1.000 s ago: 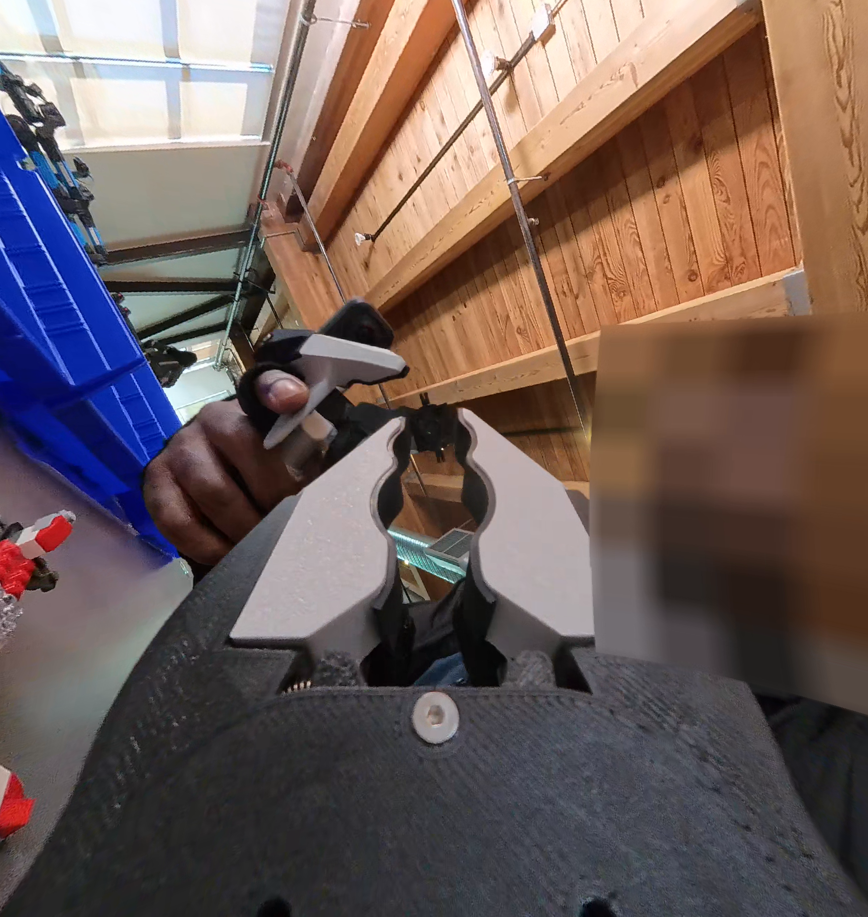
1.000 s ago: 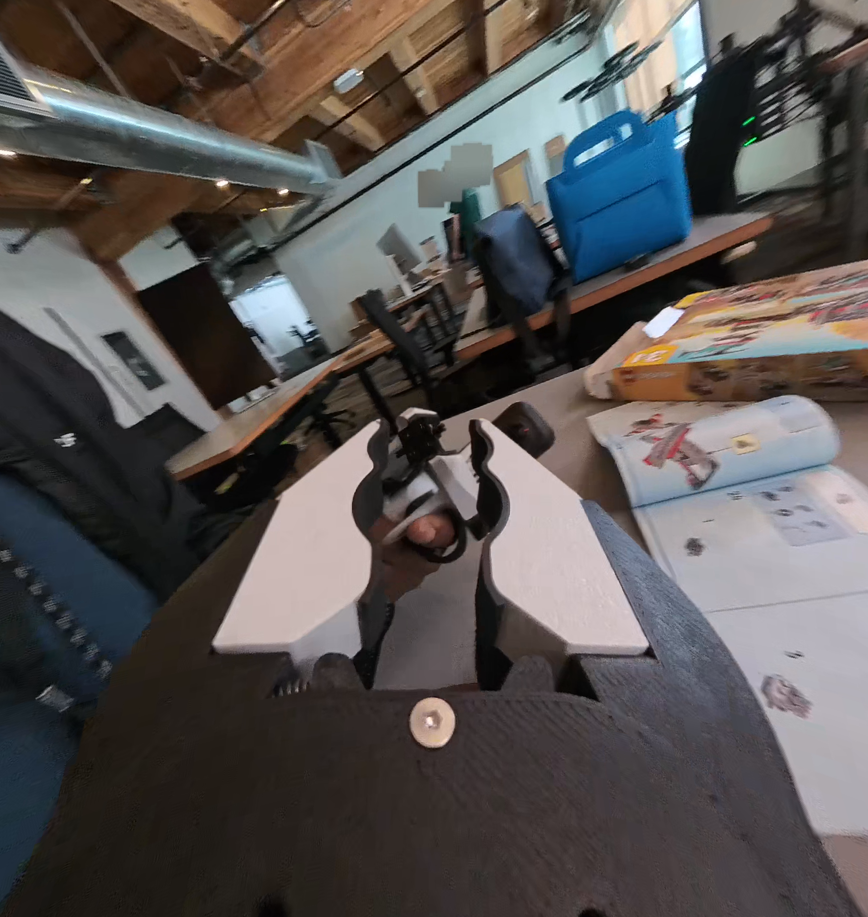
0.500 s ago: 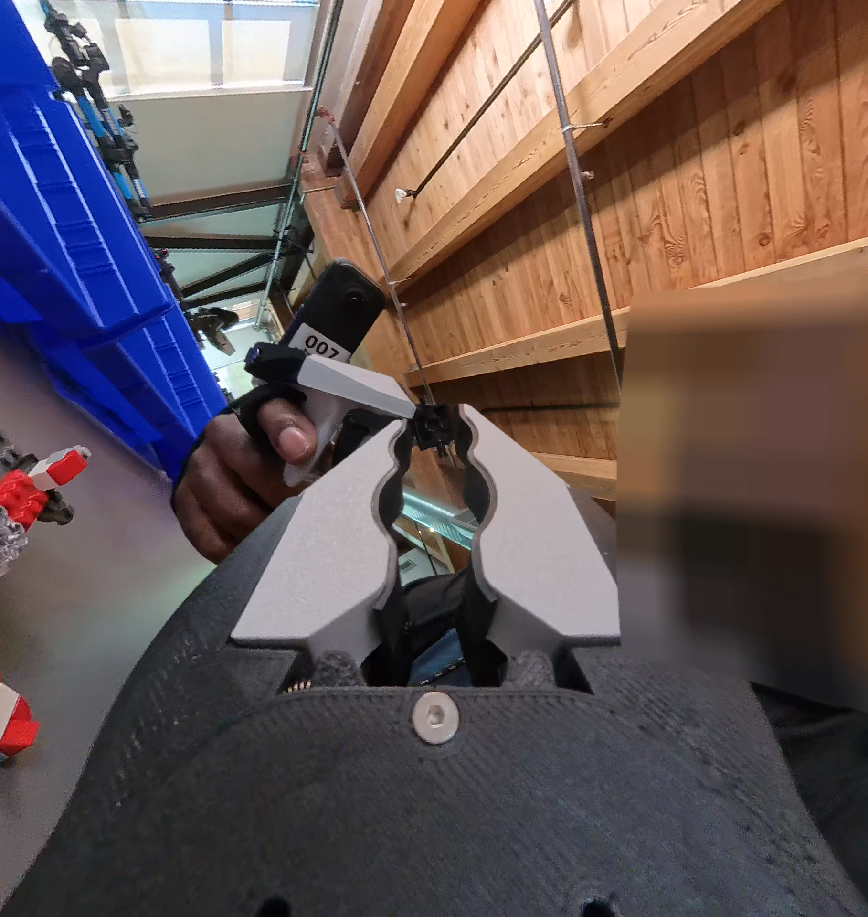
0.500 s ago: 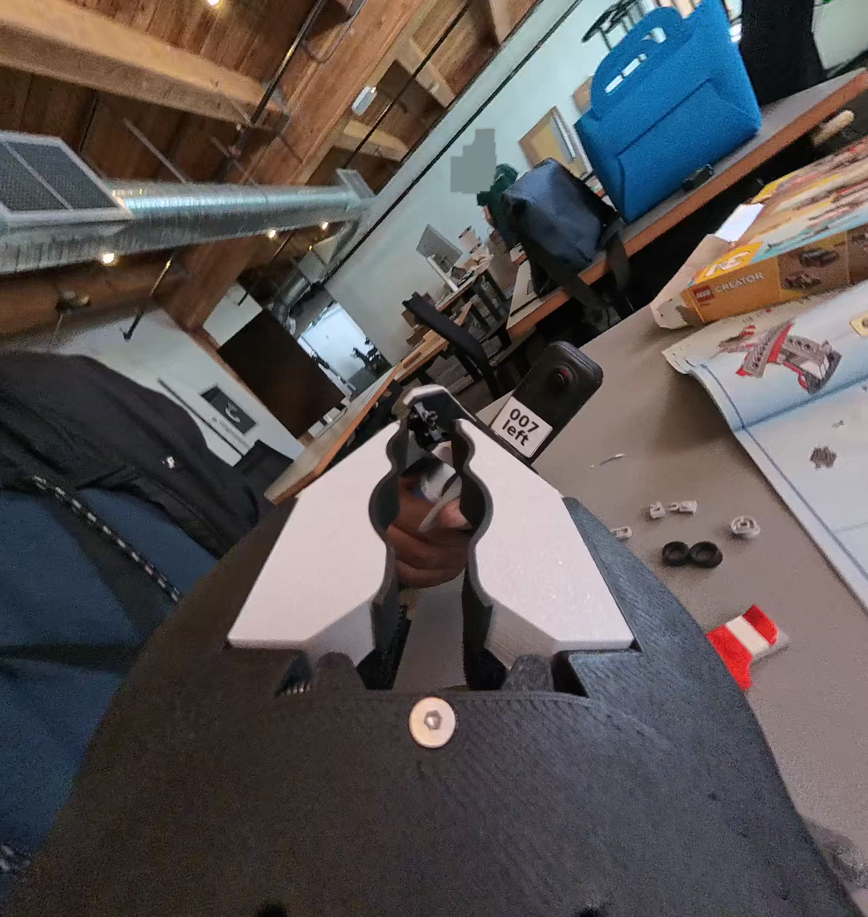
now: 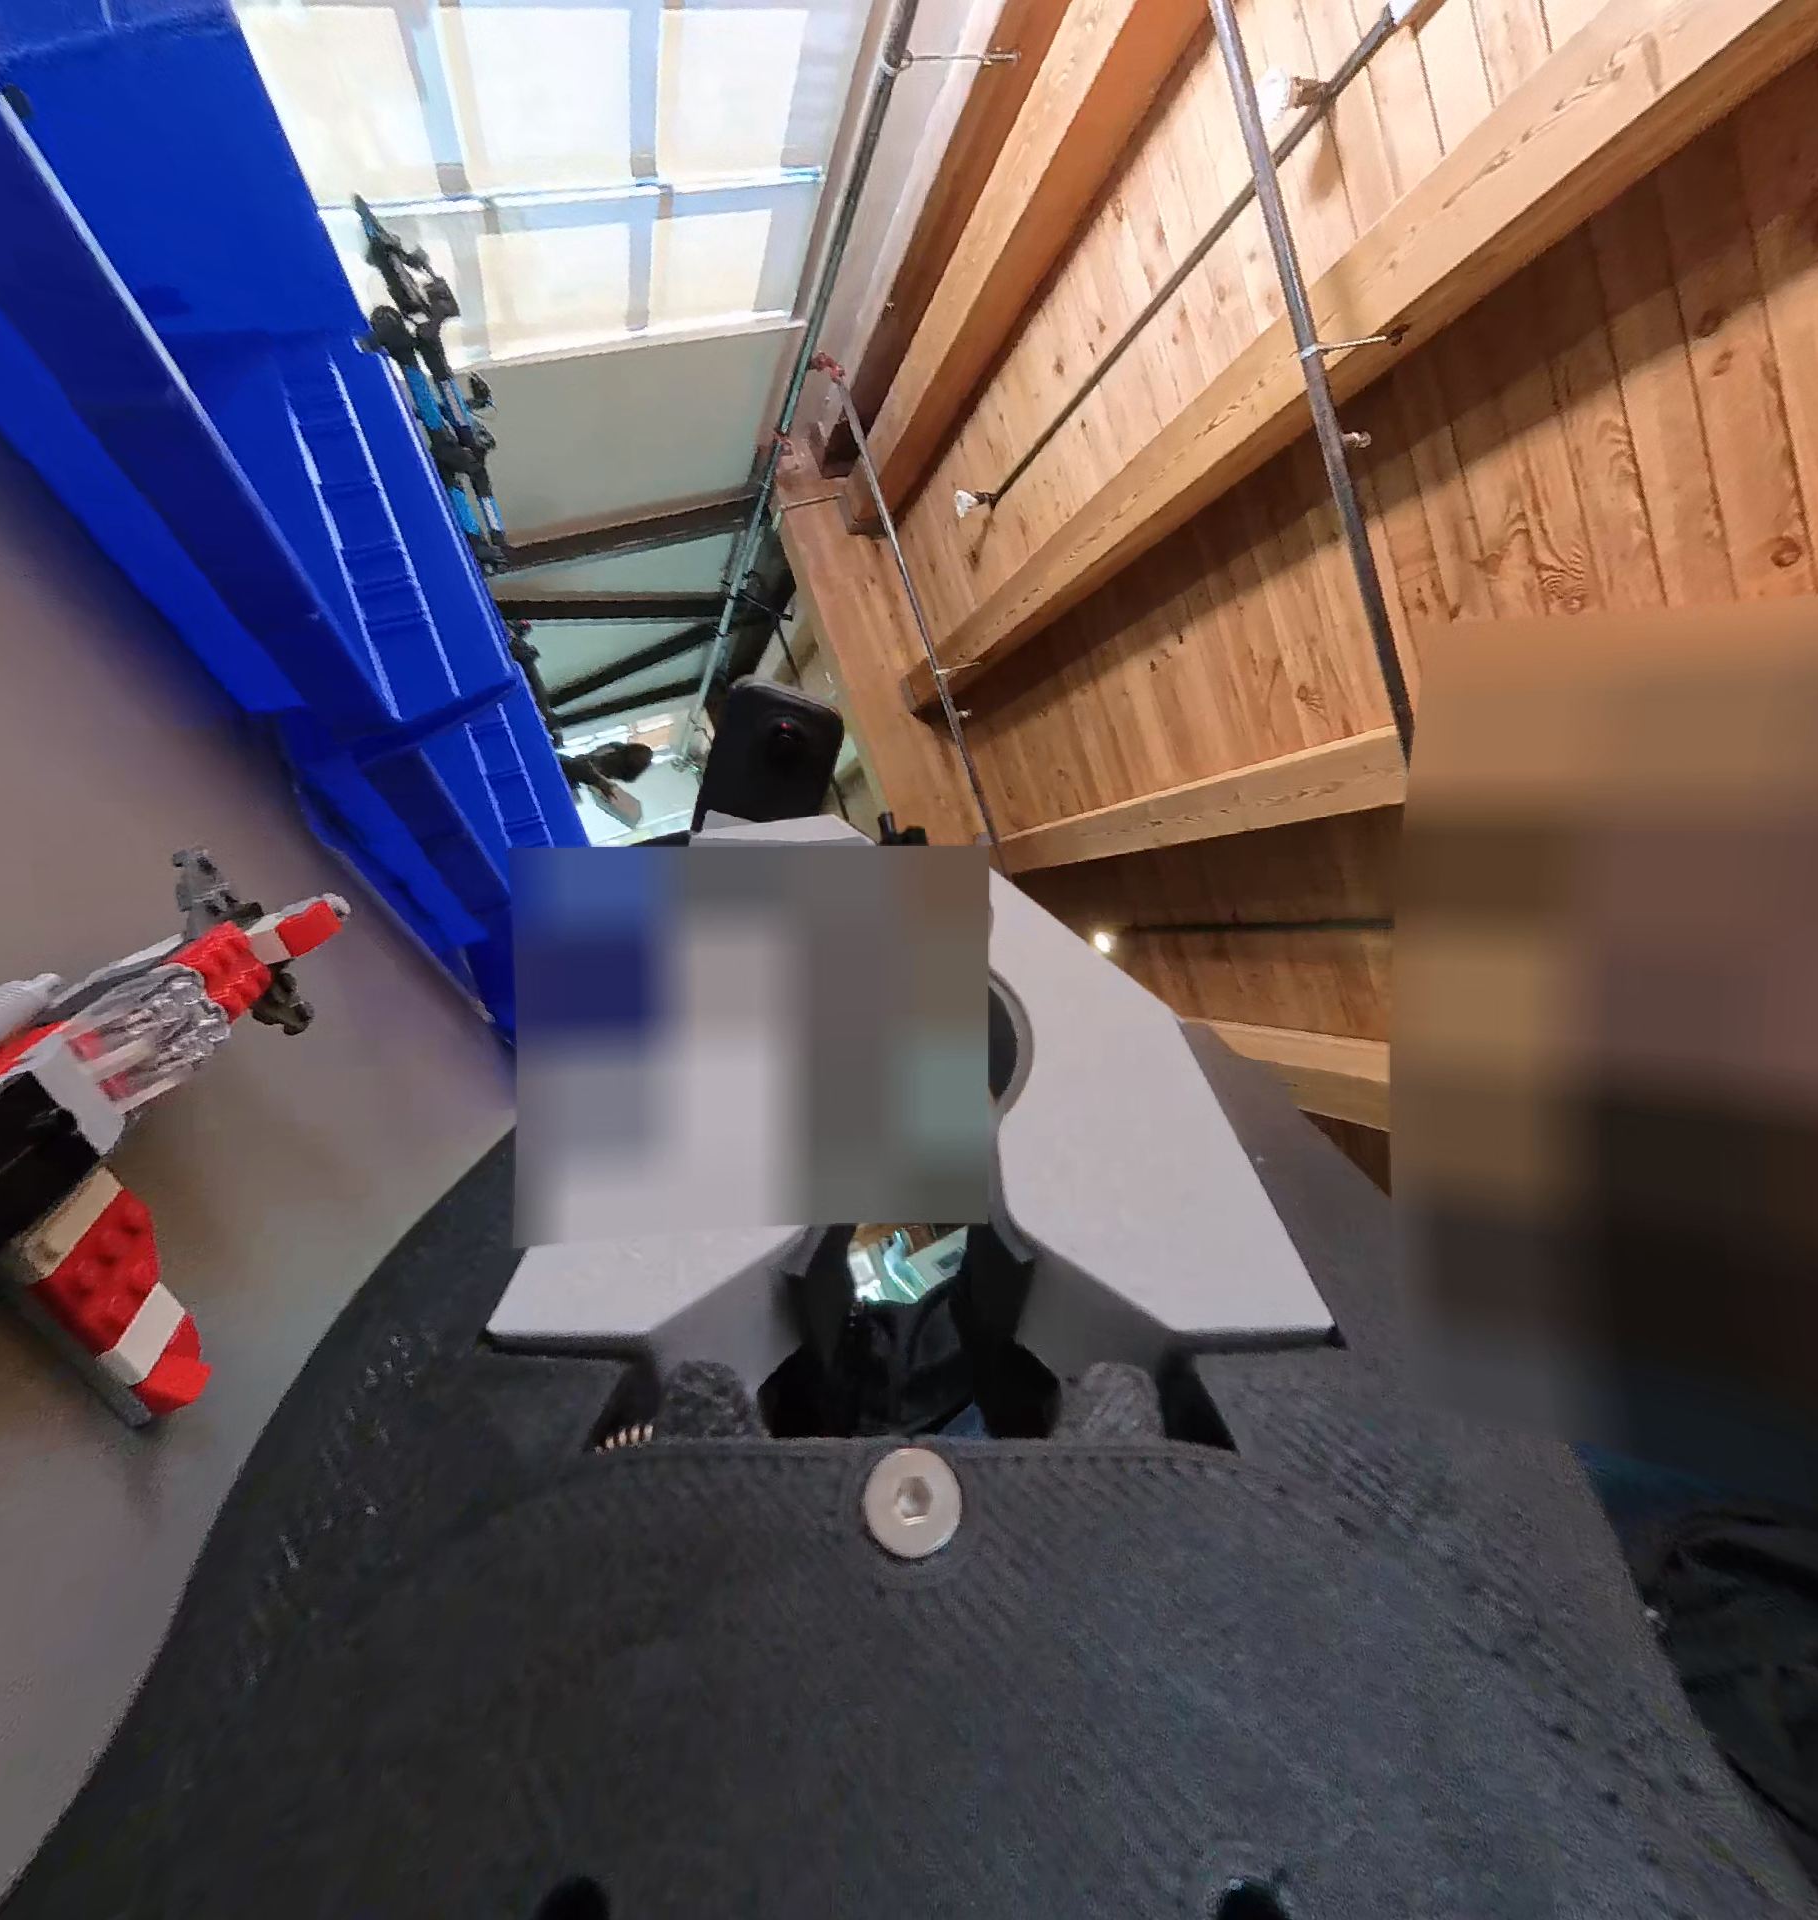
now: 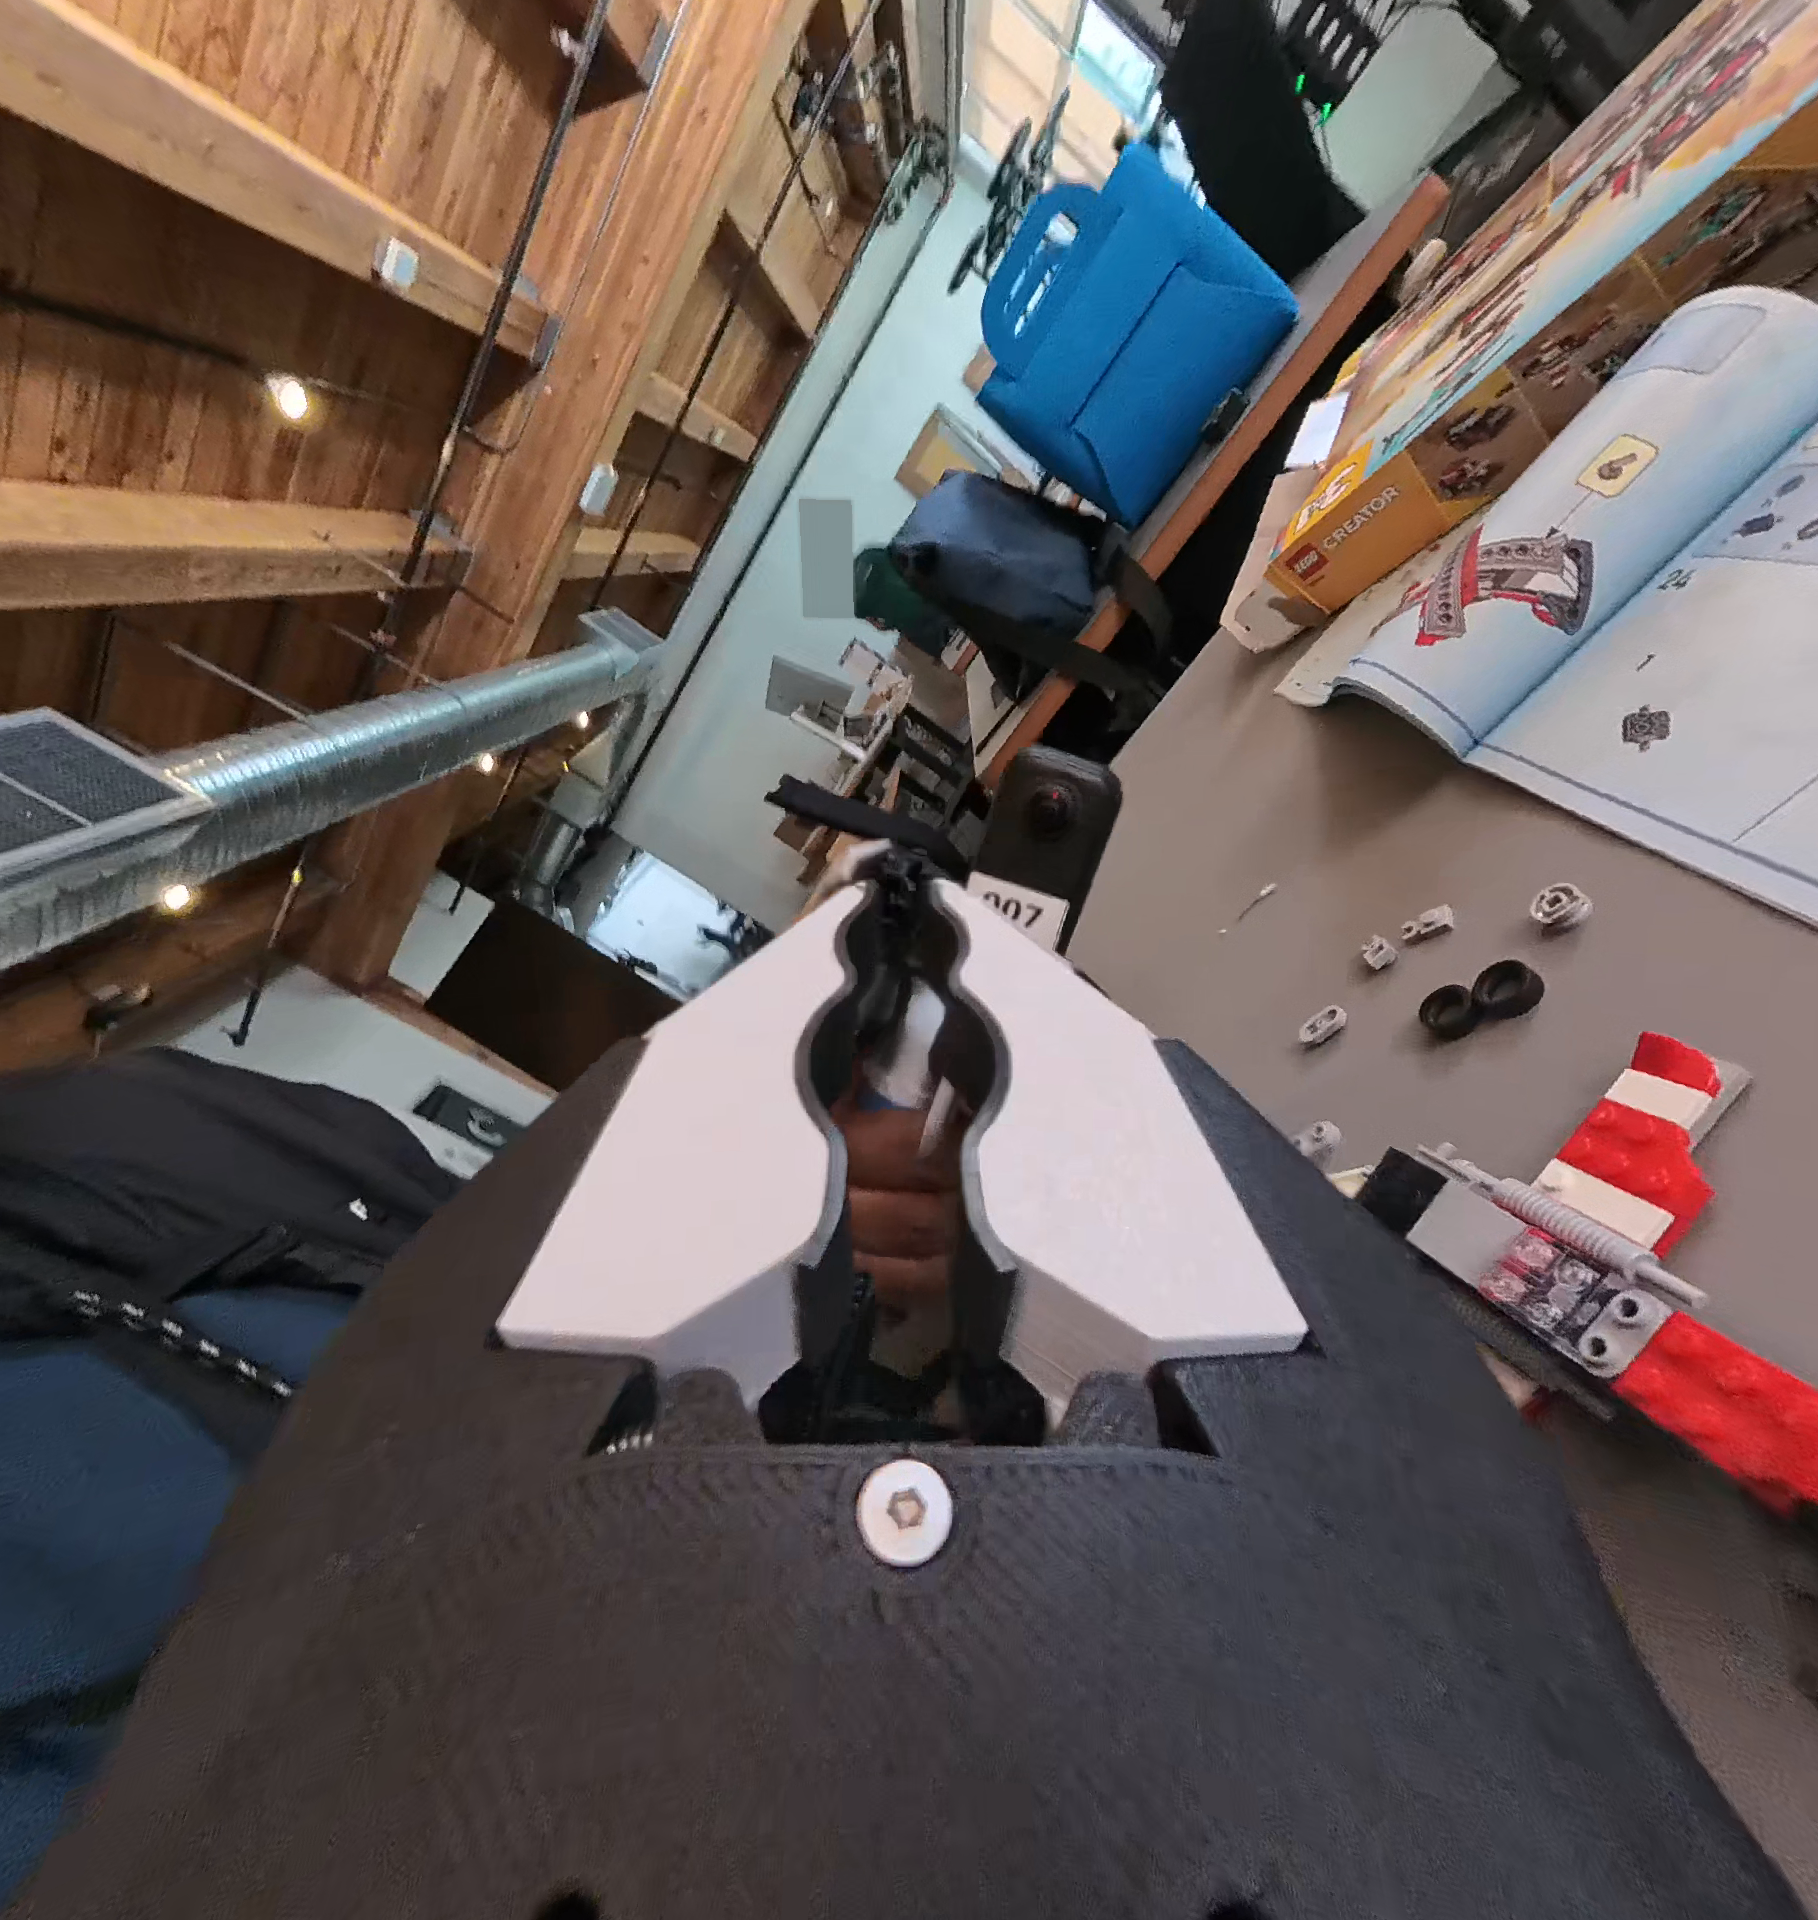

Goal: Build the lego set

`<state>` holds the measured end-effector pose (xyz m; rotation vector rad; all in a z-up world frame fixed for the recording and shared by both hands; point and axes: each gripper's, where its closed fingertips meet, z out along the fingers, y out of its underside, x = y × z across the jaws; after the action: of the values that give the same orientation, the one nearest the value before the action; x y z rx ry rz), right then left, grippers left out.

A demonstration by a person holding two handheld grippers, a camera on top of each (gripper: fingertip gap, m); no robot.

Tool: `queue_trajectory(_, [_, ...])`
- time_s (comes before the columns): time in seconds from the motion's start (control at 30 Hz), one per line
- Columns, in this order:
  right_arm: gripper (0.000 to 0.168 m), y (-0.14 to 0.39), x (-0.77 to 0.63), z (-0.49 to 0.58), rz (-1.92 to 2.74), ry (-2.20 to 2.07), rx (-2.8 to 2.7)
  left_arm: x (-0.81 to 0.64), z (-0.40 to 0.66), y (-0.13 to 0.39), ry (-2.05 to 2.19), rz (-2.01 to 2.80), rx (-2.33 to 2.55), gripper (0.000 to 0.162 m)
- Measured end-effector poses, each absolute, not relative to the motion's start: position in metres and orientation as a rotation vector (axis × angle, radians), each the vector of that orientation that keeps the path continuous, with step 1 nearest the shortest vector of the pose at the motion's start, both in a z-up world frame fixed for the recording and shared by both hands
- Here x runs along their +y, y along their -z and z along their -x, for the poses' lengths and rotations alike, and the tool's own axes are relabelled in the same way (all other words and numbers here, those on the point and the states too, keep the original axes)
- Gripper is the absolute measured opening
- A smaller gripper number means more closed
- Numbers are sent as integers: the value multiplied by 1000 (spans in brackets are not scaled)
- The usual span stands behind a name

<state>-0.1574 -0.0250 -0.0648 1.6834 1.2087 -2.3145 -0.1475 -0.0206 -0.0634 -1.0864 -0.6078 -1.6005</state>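
Right tool [image 6: 903, 902] clenched on small black lego piece [image 6: 900, 883], left tool's state unclear (mosaic); align squarely toward red-white plane model [image 6: 1653, 1247] at 4 o'clock on counter [image 6: 1300, 831].

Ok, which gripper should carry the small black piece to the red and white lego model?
Right, probably: the right gripper is shut on the small black piece, with the red and white lego model close beside it. The left gripper has hidden tips.

Left gripper [image 5: 946, 894] raised off the grey table [image 5: 209, 1195], fingertips hidden by a mosaic patch, possibly closed, red-and-white lego model [image 5: 126, 1049] at left, blue bins [image 5: 209, 436] behind.
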Motion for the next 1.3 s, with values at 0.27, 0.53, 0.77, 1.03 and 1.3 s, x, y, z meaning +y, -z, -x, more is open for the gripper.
queue_trajectory(0.27, [5,73,-23,159,-1762,2323,1102,-26,158,71,1488,1140,-646,11])
queue_trajectory(0.53, [5,75,-13,163,-1870,2354,987,-21,161,76,1310,1207,-627,13])
queue_trajectory(0.77, [5,80,-19,168,-1911,2349,971,-17,160,78,1241,1231,-627,7])
queue_trajectory(1.03, [5,85,-21,170,-1943,2340,1009,-18,164,85,1217,1259,-651,3])
queue_trajectory(1.3, [7,84,-20,171,-1977,2323,1101,-24,175,84,1290,1182,-704,3])
